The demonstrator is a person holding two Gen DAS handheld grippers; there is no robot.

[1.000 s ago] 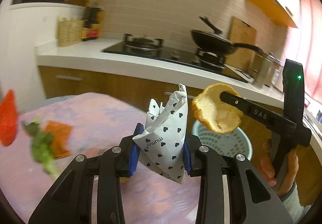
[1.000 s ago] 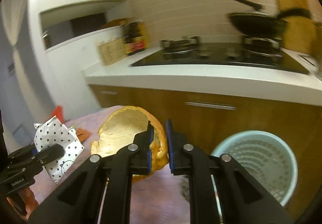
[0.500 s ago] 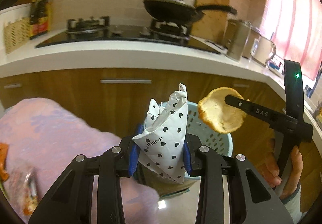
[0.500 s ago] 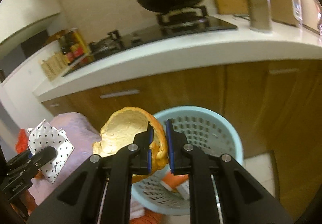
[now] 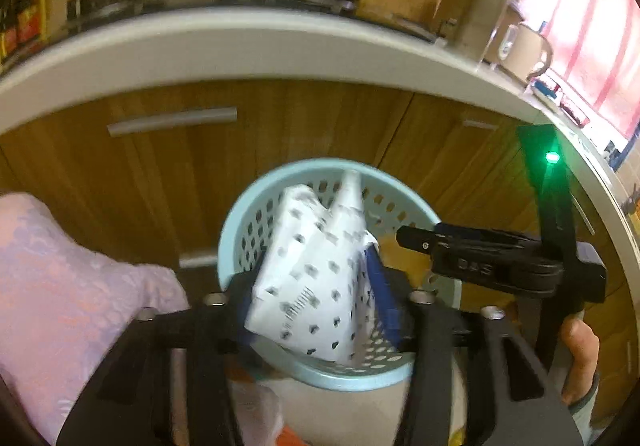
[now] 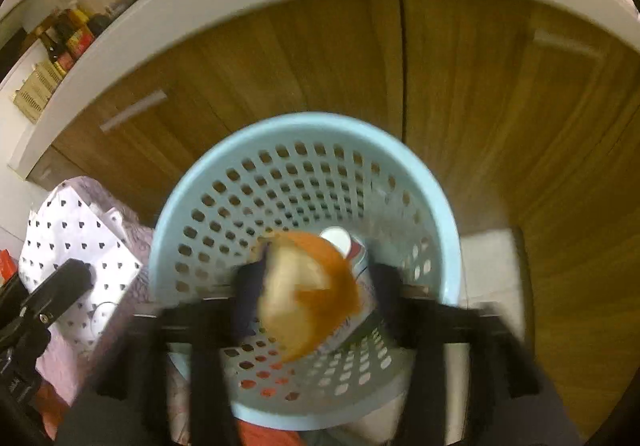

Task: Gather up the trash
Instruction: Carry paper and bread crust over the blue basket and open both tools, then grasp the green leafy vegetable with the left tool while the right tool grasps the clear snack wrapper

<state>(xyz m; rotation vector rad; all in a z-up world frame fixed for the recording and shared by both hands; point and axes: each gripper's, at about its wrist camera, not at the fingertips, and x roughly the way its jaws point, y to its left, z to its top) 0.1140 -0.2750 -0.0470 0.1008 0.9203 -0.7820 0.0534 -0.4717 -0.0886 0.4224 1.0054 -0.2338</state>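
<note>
Trash goes in now: both grippers hang over the blue basket [image 6: 440, 205] so the pieces fall inside, the left gripper [image 5: 316, 306] fingers opening around the spotted paper [image 5: 316, 274], the right gripper [image 6: 312, 298] fingers opening beside the orange peel [image 6: 308, 294].

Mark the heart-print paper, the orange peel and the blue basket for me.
heart-print paper [image 5: 316, 278]: left wrist view, front face.
orange peel [image 6: 308, 294]: right wrist view, pale inside.
blue basket [image 6: 192, 185]: right wrist view, left rim.
</note>
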